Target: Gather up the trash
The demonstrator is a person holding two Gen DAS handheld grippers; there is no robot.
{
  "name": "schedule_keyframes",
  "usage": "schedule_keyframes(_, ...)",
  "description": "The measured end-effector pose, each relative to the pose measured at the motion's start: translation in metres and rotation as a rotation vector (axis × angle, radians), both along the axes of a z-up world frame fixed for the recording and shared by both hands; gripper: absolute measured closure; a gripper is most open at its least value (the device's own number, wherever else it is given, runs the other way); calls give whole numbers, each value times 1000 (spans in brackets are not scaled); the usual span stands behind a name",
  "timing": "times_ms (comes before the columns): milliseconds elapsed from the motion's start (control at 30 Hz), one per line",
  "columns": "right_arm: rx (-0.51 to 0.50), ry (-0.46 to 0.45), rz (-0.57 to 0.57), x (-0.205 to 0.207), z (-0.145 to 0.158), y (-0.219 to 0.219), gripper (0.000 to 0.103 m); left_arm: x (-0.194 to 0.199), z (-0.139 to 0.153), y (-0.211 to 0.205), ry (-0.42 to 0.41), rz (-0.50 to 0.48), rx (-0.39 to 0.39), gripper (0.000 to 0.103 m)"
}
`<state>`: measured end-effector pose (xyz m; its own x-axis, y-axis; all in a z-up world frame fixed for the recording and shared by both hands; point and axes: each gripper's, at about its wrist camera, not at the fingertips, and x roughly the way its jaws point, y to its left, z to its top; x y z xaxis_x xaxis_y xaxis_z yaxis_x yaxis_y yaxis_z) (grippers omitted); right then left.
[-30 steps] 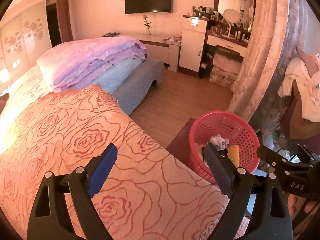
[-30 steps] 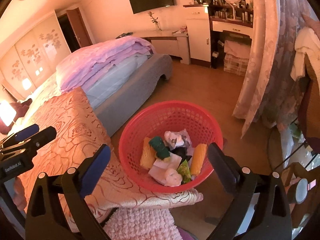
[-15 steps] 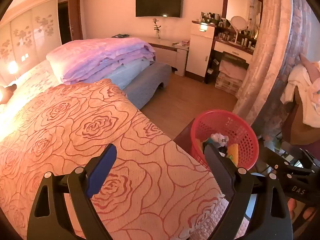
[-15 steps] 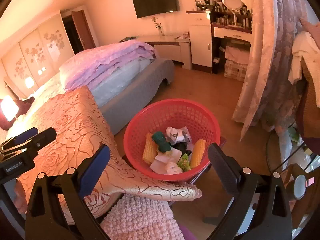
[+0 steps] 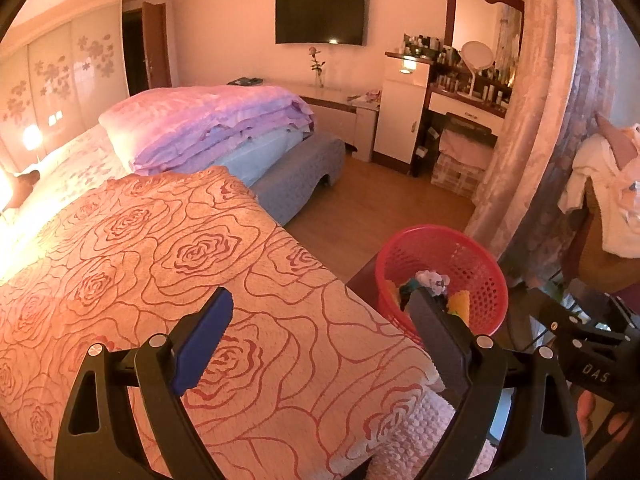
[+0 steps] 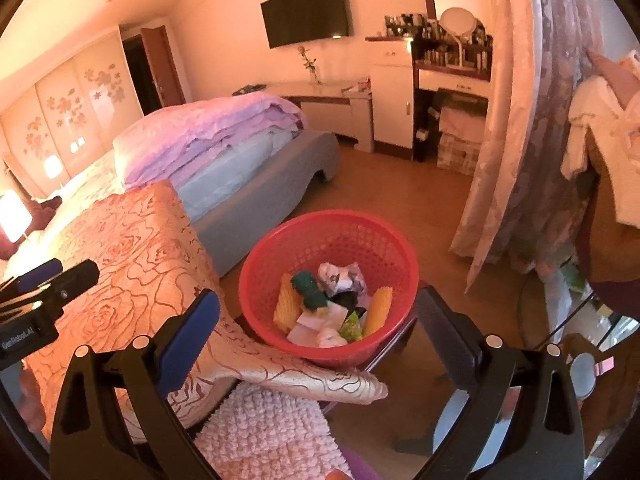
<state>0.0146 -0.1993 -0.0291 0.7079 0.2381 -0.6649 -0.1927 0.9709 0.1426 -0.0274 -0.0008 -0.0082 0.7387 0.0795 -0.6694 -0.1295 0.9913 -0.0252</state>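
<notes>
Left gripper [image 5: 322,324]: jaws spread wide, nothing held, above the rose-patterned bedspread [image 5: 160,272]. Right gripper [image 6: 320,328]: jaws equally wide, nothing held, above the red basket [image 6: 384,240]. Basket stands on a dark low table [image 6: 394,346] beside the bed, containing crumpled paper [image 6: 342,278], yellow pieces, a green item, white scraps. Pink textured cloth [image 6: 268,428] below the bedspread edge.

Both empty claws farther back from red basket [image 6: 332,240].
</notes>
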Motion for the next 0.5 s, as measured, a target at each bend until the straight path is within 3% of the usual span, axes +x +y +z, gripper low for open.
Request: schedule_keyframes(500,5,-47,4,-14,7,0,7,-20,-3,-11,-23,1,31,11)
